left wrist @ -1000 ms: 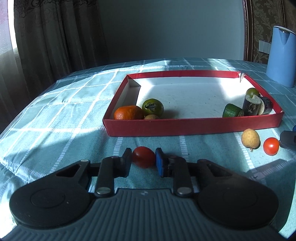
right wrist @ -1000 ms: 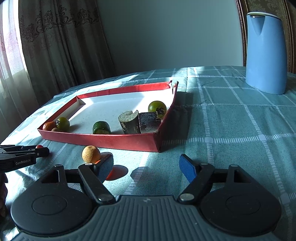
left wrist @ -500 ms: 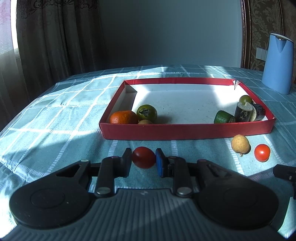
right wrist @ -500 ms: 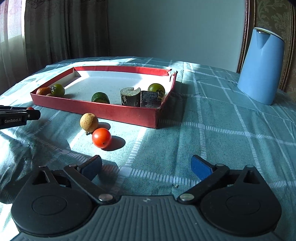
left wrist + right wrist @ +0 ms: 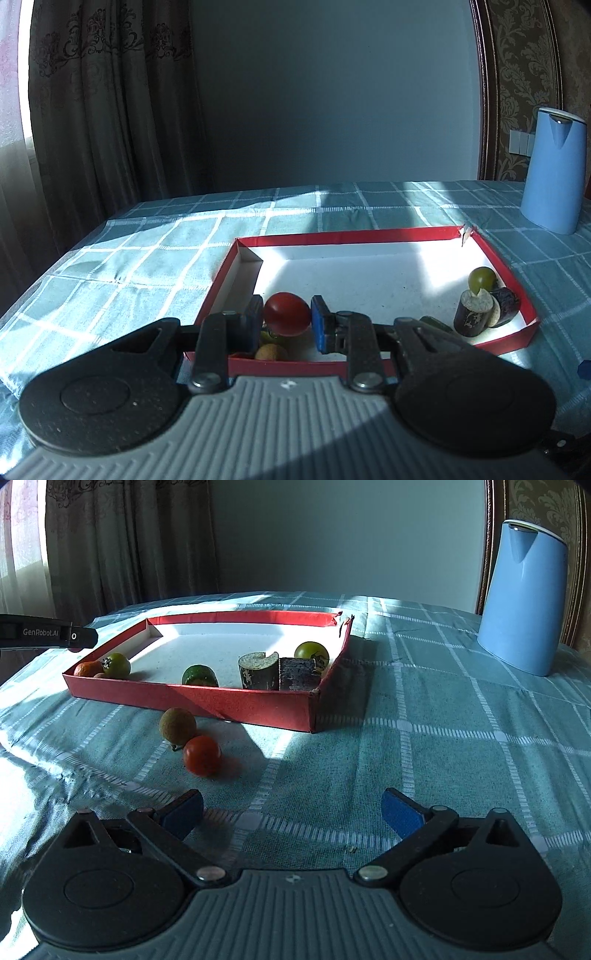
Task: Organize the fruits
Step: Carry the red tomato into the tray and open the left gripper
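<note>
Two grippers work over a teal checked cloth (image 5: 424,716), and the red tray (image 5: 236,705) sits between them in the right wrist view. At far left of that view the left gripper's black side pokes in, above the tray's left end. Inside that end lie an orange (image 5: 87,668) and a green fruit (image 5: 117,664) touching it. Further right in the tray sit a green chunk (image 5: 200,675), a cut cylinder (image 5: 258,671) upright, a dark block (image 5: 300,674) against it, and another green fruit (image 5: 311,651) in the right corner. On the cloth just before the tray's front wall, a tan fruit (image 5: 177,720) and a loose tomato (image 5: 202,755) touch. The right gripper (image 5: 291,812) hovers nearer the camera with its fingers spread wide, having just been opening, and nothing is between them. A blue jug (image 5: 522,598) stands far right, well apart from the tray.

From the left wrist view, the left gripper (image 5: 287,320) pinches a red tomato (image 5: 287,314) between its pads, held over the tray's near left corner, above the fruit lying there.
</note>
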`<action>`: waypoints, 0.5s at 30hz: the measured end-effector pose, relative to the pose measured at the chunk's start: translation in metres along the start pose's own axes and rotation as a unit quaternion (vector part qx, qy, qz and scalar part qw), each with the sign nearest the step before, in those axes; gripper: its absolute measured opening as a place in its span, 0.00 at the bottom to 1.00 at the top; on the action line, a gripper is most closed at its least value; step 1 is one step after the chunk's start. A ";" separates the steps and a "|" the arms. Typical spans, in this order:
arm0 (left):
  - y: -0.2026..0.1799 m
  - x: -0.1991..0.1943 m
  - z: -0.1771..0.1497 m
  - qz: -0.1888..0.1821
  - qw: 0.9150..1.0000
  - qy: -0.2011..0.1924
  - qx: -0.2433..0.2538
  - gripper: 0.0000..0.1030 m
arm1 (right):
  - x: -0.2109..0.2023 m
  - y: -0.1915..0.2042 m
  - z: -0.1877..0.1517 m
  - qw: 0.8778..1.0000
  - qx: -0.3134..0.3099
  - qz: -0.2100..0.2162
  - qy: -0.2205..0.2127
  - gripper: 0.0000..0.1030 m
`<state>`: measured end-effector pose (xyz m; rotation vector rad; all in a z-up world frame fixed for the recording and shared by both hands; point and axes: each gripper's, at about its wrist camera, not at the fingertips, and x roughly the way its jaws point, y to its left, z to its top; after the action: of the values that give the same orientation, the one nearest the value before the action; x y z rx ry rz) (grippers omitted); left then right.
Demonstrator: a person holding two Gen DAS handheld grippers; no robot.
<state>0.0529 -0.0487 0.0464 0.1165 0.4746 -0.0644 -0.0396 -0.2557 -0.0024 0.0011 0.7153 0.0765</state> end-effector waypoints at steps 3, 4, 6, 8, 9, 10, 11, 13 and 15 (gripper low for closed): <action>-0.003 0.018 0.003 -0.004 1.000 0.018 -0.006 0.24 | 0.000 0.000 0.000 1.000 0.001 0.001 0.000 1.00; -0.003 0.024 0.003 -0.006 1.000 0.025 -0.011 0.24 | 0.000 0.000 0.000 1.000 0.001 0.001 0.000 1.00; -0.005 0.032 0.001 -0.016 0.999 0.032 -0.013 0.24 | 0.000 -0.001 0.000 1.000 0.001 0.002 0.000 1.00; -0.007 0.037 -0.002 -0.013 0.999 0.037 -0.010 0.32 | 0.000 0.000 0.000 1.000 0.001 0.001 0.000 1.00; -0.008 0.037 -0.003 -0.009 0.999 0.035 -0.007 0.37 | 0.000 0.000 0.000 1.000 0.001 0.002 0.000 1.00; -0.009 0.037 -0.005 -0.004 0.999 0.032 -0.003 0.42 | 0.000 0.000 0.000 1.000 0.002 0.002 0.000 1.00; -0.009 0.036 -0.005 -0.003 1.000 0.030 0.001 0.42 | 0.000 0.000 0.000 1.000 0.002 0.002 0.000 1.00; -0.008 0.034 -0.006 -0.007 0.999 0.031 -0.001 0.43 | 0.000 0.000 0.000 1.000 0.002 0.002 0.000 1.00; -0.004 0.029 -0.007 -0.009 0.999 0.030 -0.007 0.44 | 0.000 0.000 0.001 1.000 0.002 0.002 0.000 1.00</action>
<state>0.0746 -0.0529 0.0264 0.1009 0.5359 -0.0764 -0.0394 -0.2557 -0.0017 0.0058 0.7150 0.0786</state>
